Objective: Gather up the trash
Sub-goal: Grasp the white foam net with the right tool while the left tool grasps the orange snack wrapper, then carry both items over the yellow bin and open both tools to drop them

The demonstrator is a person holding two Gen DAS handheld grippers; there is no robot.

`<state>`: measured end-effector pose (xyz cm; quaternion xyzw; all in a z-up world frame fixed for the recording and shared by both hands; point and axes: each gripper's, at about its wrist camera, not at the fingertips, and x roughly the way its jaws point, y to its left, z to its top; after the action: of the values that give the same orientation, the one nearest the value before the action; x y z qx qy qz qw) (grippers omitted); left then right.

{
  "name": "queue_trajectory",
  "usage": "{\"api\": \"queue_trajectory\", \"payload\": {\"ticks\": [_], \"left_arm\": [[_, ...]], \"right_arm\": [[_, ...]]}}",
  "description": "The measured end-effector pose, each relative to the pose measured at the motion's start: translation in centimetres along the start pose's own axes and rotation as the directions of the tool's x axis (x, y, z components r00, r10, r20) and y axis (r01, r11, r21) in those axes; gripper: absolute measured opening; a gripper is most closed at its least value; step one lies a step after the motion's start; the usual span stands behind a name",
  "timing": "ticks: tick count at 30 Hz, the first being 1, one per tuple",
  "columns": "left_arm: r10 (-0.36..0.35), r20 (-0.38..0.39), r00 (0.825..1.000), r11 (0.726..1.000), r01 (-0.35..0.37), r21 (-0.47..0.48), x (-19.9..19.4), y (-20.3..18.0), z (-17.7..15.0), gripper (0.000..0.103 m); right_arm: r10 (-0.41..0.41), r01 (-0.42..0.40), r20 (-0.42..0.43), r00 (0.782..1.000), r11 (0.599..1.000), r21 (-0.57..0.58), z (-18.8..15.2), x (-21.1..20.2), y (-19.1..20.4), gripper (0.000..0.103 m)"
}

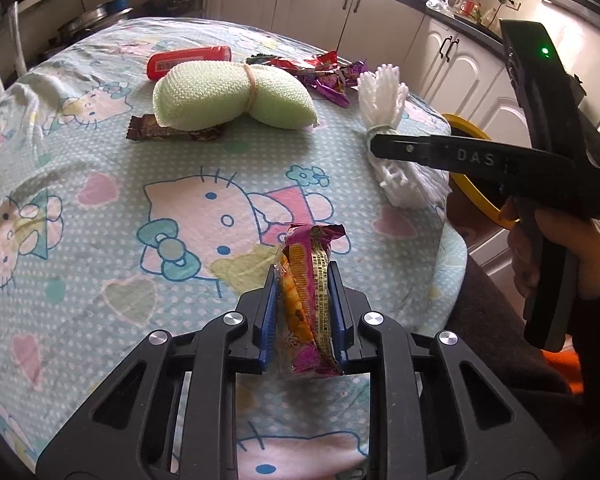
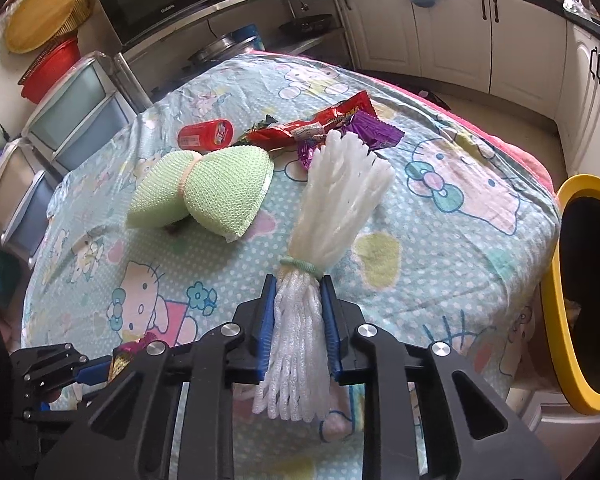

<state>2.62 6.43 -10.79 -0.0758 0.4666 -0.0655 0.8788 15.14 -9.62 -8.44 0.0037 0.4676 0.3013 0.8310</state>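
Brown wrapper (image 1: 172,131) half under the green pad (image 1: 232,96). Bin (image 2: 580,296) cut off by the frame edge in both views. Print on the red tube (image 2: 206,134) unreadable.

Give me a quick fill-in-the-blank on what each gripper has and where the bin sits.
1. The left gripper is shut on a crumpled snack ____.
2. The right gripper is shut on a white foam net tied with a ____ band.
3. The bin beside the table has a ____ rim.
4. The brown wrapper lies partly under the green ____.

Missing words: wrapper; green; yellow; mesh bundle
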Motion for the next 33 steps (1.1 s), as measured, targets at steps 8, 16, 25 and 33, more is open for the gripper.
{"api": "queue_trajectory", "payload": {"ticks": [8, 16, 25, 33], "left_arm": [[0.008, 0.045, 0.999, 1.000, -0.007, -0.009, -1.3, -0.1, 0.9, 0.015], [0.020, 0.112, 0.994, 1.000, -0.019, -0.005, -3.1, -0.4, 2.6, 0.015], [0.005, 0.172, 0.985, 1.000, -0.007, 0.011, -4.2, -1.7, 5.0, 0.015], [-0.027, 0.215, 0.976, 0.999, 0.019, 0.042, -4.5, -3.5, 7.2, 0.015]], "right_arm": [[0.012, -0.012, 0.036, 0.999, 1.000, -0.014, -0.3, -1.9, 0.3, 0.020], [0.016, -0.013, 0.090, 0.996, 0.999, -0.029, 0.0, -4.4, 0.3, 0.020], [0.008, -0.006, 0.143, 0.990, 1.000, -0.014, 0.1, -7.0, -0.4, 0.020], [-0.020, 0.018, 0.193, 0.981, 1.000, 0.013, 0.3, -9.3, -1.8, 0.020]]}}
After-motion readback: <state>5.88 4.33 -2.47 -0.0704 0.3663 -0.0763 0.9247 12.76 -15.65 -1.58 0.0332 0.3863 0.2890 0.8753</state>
